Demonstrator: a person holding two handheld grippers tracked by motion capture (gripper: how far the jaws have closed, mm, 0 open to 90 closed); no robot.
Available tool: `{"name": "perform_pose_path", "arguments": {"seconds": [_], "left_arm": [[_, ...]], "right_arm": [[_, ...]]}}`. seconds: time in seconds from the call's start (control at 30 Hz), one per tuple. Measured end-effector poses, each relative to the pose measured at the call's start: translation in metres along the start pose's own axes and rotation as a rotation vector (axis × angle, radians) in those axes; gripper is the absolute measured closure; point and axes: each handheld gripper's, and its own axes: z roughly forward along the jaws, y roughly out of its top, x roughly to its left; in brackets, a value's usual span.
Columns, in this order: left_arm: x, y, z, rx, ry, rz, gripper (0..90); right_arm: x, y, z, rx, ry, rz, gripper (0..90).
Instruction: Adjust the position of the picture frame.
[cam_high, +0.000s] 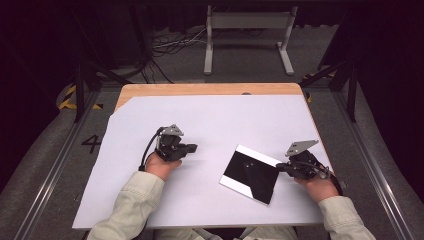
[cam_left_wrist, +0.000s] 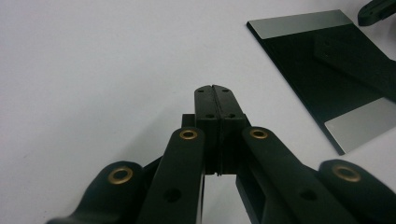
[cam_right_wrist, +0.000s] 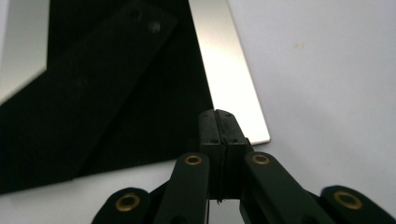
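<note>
Right gripper (cam_right_wrist: 218, 122) fingers pressed together at the black-and-silver frame (cam_high: 252, 173) edge; left gripper (cam_left_wrist: 215, 100) likewise closed; pushing risks sliding the frame across the counter (cam_high: 210, 115).

A white sheet (cam_high: 210, 120) covers most of the wooden worktop (cam_high: 200, 89), leaving a strip of bare wood along the far edge and at the far left corner (where the sheet is cut at a slant). Beyond the worktop a grey metal frame (cam_high: 248, 35) stands on two feet on the grey floor (cam_high: 60, 165), with a tangle of cables (cam_high: 165, 47) lying to its left. Black-and-yellow tape (cam_high: 70, 100) marks the floor at far left, and a dark figure 4 (cam_high: 91, 143) is marked nearer. Metal rails (cam_high: 47, 180) run along the floor on both sides of the worktop.
</note>
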Motion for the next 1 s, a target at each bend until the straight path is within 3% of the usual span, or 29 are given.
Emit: {"name": "perform_pose_path", "arguments": {"seconds": [0.17, 0.3, 0.53, 0.67, 0.8, 1.0], "left_arm": [[-0.001, 0.0, 0.0, -0.003, -0.003, -0.002, 90.0], [-0.001, 0.001, 0.002, -0.003, -0.002, -0.009, 89.9], [0.0, 0.0, 0.001, 0.001, 0.004, -0.009, 89.9], [0.002, -0.002, 0.0, 0.0, 0.002, -0.011, 89.9], [0.003, -0.004, -0.006, -0.004, 0.009, 0.005, 89.9], [0.005, -0.01, -0.018, -0.023, 0.02, 0.0, 89.3]], "right_arm": [[-0.005, -0.004, 0.002, -0.001, 0.001, 0.012, 90.0], [-0.007, -0.001, 0.01, -0.055, 0.0, 0.055, 90.0], [-0.003, 0.043, 0.044, -0.09, -0.005, 0.022, 90.0], [-0.003, 0.057, 0.057, -0.115, 0.005, 0.027, 90.0], [-0.002, 0.057, 0.057, -0.121, 0.006, 0.023, 90.0], [-0.003, 0.049, 0.04, -0.148, 0.01, 0.04, 90.0]]}}
